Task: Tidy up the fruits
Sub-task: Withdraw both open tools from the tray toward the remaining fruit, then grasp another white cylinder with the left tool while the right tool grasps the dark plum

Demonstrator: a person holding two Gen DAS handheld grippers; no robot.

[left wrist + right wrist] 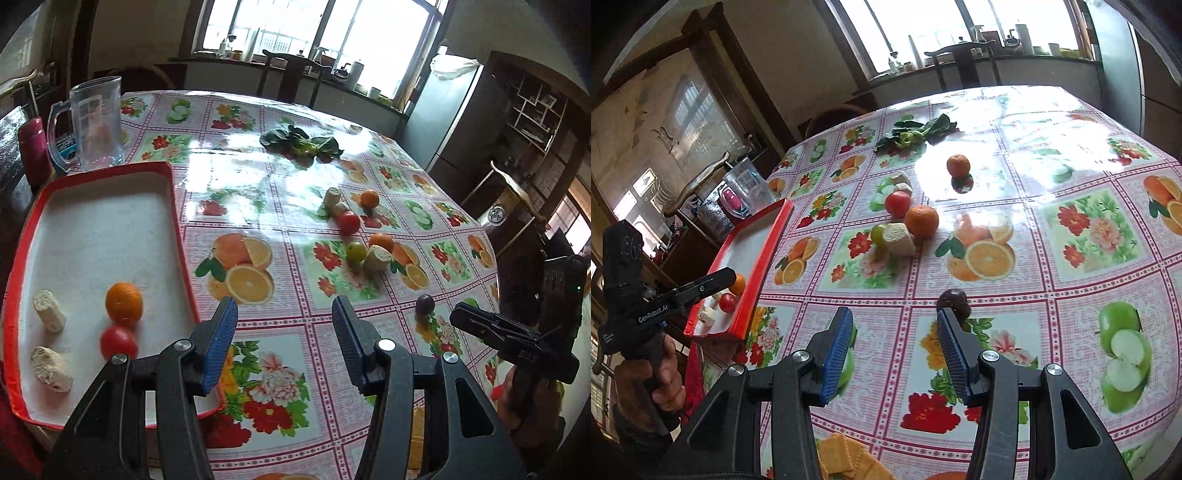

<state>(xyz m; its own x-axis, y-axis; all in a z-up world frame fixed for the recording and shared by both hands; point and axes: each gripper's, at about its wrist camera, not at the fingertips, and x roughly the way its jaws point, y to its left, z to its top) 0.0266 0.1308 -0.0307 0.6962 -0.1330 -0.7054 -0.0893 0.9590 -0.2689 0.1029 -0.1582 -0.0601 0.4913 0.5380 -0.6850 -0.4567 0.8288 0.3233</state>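
Note:
A red-rimmed white tray (110, 173) sits at the table's left; it holds an orange (123, 303), a red tomato (118, 342) and two pale cut chunks (49, 311). My left gripper (284, 317) is open and empty, just right of the tray's near corner. On the table lie a tomato (897, 204), an orange (922, 220), a green fruit (877, 233), a pale chunk (898, 239), a far orange (958, 165) and a dark plum (955, 300). My right gripper (894, 325) is open and empty, its right finger just in front of the plum.
A clear plastic jug (96, 123) and a red bottle (33, 151) stand behind the tray. Leafy greens (301, 142) lie at the far middle of the table. Crackers (849, 459) lie at the near edge. A chair (288, 74) stands behind the table.

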